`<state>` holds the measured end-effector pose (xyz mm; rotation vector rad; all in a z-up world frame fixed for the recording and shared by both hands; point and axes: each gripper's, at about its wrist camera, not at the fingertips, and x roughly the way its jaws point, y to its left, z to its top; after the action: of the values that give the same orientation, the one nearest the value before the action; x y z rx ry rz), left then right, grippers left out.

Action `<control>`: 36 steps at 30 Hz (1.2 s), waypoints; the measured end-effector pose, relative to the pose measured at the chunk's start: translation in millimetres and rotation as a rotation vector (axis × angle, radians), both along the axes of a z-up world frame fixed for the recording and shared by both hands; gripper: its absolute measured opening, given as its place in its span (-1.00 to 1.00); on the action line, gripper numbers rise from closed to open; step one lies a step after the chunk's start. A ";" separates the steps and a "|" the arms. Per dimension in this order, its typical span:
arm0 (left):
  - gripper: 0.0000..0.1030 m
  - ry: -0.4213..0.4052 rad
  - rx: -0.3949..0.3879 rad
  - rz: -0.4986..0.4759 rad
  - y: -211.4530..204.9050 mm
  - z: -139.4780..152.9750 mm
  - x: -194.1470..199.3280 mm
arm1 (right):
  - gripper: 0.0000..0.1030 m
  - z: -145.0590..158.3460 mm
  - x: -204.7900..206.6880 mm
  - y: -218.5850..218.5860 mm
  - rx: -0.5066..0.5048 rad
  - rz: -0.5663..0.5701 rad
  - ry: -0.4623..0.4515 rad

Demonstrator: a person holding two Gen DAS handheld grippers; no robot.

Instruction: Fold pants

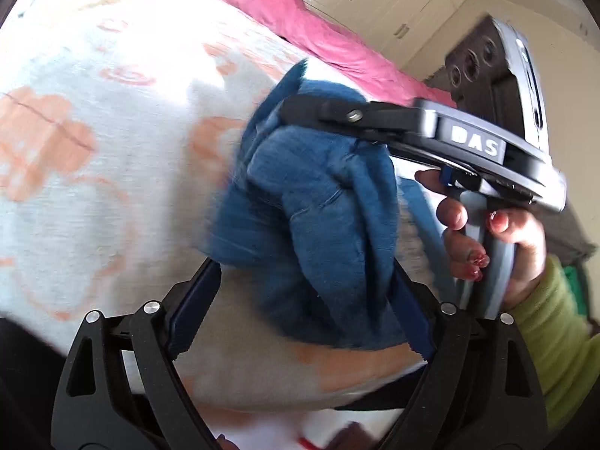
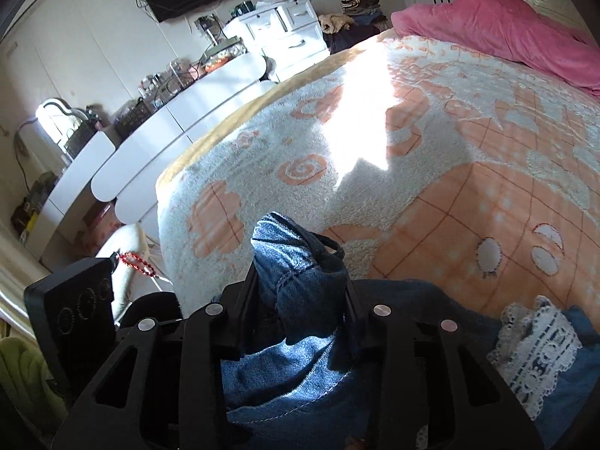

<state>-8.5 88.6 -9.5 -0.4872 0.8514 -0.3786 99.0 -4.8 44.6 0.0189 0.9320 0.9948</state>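
Observation:
The blue denim pants [image 1: 318, 206] hang in a bunched wad above the bed. In the left wrist view my left gripper [image 1: 303, 266] stands open, its two fingers wide apart on either side of the wad's lower part, with no squeeze on the cloth. My right gripper [image 1: 288, 120] reaches in from the right, held by a hand [image 1: 487, 232] in a green sleeve. In its own view the right gripper [image 2: 300, 277] is shut on a bunched fold of the pants [image 2: 296, 258]. More denim with a white lace patch [image 2: 532, 352] trails below to the right.
A white and orange blanket [image 2: 412, 150] covers the bed [image 1: 93, 150]. A pink duvet [image 2: 506, 30] lies at its far end. White dresser units [image 2: 150, 142] line the wall to the left of the bed. Cream wardrobe doors [image 1: 393, 0] stand behind.

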 end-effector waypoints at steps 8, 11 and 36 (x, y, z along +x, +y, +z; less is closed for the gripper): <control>0.54 -0.008 -0.019 -0.105 -62.2 23.6 19.3 | -0.31 25.9 0.1 -79.2 0.074 -0.086 -0.039; 0.54 -0.020 0.002 -0.132 -81.9 31.7 25.0 | -0.30 26.4 0.2 -102.9 0.090 -0.121 -0.045; 0.66 -0.023 0.132 -0.395 -165.6 22.2 1.4 | 0.45 -56.7 -19.5 -215.5 -0.234 -0.524 0.028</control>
<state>-7.1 -77.0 12.7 -0.1888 0.9446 -0.6841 79.4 -220.3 -12.1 0.0764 0.9971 0.4001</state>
